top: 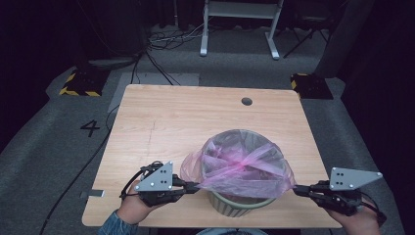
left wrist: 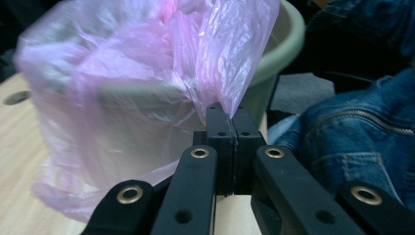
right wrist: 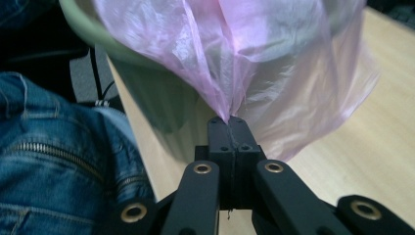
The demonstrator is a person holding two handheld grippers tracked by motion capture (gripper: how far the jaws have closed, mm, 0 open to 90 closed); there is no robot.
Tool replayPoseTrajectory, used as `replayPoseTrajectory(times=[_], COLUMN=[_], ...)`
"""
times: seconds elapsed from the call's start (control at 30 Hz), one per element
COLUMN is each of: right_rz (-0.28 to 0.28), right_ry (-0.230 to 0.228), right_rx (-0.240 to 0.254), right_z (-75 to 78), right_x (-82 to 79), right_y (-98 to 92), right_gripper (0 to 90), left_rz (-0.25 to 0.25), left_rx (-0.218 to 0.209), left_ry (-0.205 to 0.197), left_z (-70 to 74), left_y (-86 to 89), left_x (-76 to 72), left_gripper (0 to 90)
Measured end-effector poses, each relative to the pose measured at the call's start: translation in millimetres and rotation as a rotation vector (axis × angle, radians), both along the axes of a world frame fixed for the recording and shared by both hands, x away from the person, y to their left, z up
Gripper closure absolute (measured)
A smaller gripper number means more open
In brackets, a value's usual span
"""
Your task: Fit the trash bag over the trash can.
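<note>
The left gripper (top: 195,186) is pinching the pink bag (top: 244,164) with its jaws pressed together on a fold of film at the bag's left edge. The right gripper (top: 296,190) is clamping the bag's right edge the same way, jaws fully closed on the plastic. The bag is lining a green bin (top: 238,203), draped over its rim. The bin is standing on the tabletop (top: 161,127), near the front edge, between the two hands.

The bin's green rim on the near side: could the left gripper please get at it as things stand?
Probably not right away. The left gripper is shut on the pink bag, and the bag's film drapes over the bin rim beside it; it would have to let go first.
</note>
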State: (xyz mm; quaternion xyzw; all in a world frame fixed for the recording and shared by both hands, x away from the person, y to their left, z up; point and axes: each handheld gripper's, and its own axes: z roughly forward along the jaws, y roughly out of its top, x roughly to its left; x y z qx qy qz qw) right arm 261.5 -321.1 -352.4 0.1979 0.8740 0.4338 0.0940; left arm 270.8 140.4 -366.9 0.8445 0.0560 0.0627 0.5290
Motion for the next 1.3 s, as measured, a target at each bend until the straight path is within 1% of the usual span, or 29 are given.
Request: replayPoseTrajectory(times=[0.07, 0.1, 0.13, 0.2, 0.33, 0.4, 0.47, 0.57, 0.63, 0.7, 0.73, 0.77, 0.8, 0.83, 0.9, 1.0, 1.03, 1.1, 1.2, 1.27, 1.3], right_rz=[0.001, 0.001, 0.002, 0.008, 0.020, 0.018, 0.020, 0.032, 0.044, 0.047, 0.049, 0.043, 0.029, 0.013, -0.002, -0.027, -0.032, -0.039, -0.049, -0.051, -0.049], right_ry=[0.022, 0.031, 0.040, 0.055, 0.074, 0.084, 0.108, 0.144, 0.157, 0.158, 0.158, 0.159, 0.158, 0.160, 0.180, 0.203, 0.209, 0.220, 0.231, 0.241, 0.249], right_rx=[-0.003, 0.002, 0.008, 0.015, 0.018, 0.010, 0.009, 0.019, 0.004, -0.019, -0.028, -0.042, -0.066, -0.088, -0.080, -0.057, -0.054, -0.046, -0.043, -0.045, -0.045], right_z=[-7.8, -11.1, -14.5, -19.3, -26.8, -30.2, -35.5, -43.7, -47.5, -50.5, -52.2, -54.3, -57.1, -60.4, -67.6, -78.1, -80.4, -86.3, -93.8, -98.8, -101.8], right_x=[0.7, 1.4, 2.3, 3.2, 3.1, 3.8, 6.3, 9.1, 8.5, 7.5, 7.5, 7.8, 8.7, 10.2, 13.7, 18.1, 18.9, 20.7, 22.2, 22.6, 22.3], right_y=[-0.3, -0.4, -0.5, 0.1, 3.8, 4.0, 2.9, 2.7, 5.7, 8.8, 9.6, 10.1, 10.1, 9.3, 5.0, -2.3, -3.4, -5.1, -5.6, -5.2, -4.6], right_gripper=[90.0, 90.0, 90.0, 90.0, 90.0, 90.0, 90.0, 90.0, 90.0, 90.0, 90.0, 90.0, 90.0, 90.0, 90.0, 90.0, 90.0, 90.0, 90.0, 90.0, 90.0], left_rz=[0.013, 0.008, 0.005, -0.008, -0.023, -0.037, -0.053, -0.077, -0.101, -0.120, -0.122, -0.109, -0.092, -0.081, -0.061, -0.038, -0.029, -0.018, -0.002, 0.014, 0.018], left_rx=[0.024, 0.036, 0.036, 0.029, 0.011, -0.003, -0.007, 0.016, 0.029, 0.053, 0.073, 0.103, 0.133, 0.145, 0.129, 0.126, 0.134, 0.161, 0.188, 0.200, 0.205], left_ry=[-0.014, -0.009, -0.004, 0.009, 0.015, 0.011, 0.001, -0.015, -0.009, -0.009, -0.011, -0.012, -0.009, 0.004, 0.042, 0.067, 0.079, 0.081, 0.105, 0.126, 0.128], left_z=[-3.0, -5.1, -7.1, -10.2, -13.4, -12.3, -10.7, -10.0, -11.4, -14.3, -16.5, -19.6, -23.6, -27.9, -36.3, -44.3, -48.3, -53.8, -63.3, -70.4, -72.4], left_y=[-3.1, -5.0, -6.2, -7.6, -6.8, -5.7, -5.9, -10.6, -13.4, -15.9, -17.3, -18.7, -19.5, -19.0, -14.9, -11.9, -12.2, -14.0, -15.2, -14.6, -13.9], left_x=[-0.4, 0.0, 0.1, 1.1, 1.1, -0.2, -2.4, -5.1, -5.9, -6.3, -6.0, -5.3, -3.6, -1.0, 6.0, 11.7, 13.3, 15.2, 18.9, 21.9, 23.2], left_gripper=[89.3, 89.3, 89.4, 89.5, 89.6, 89.6, 89.6, 89.6, 89.6, 89.7, 89.7, 89.7, 89.7, 89.7, 89.7, 89.6, 89.6, 89.6, 89.6, 89.6, 89.6])
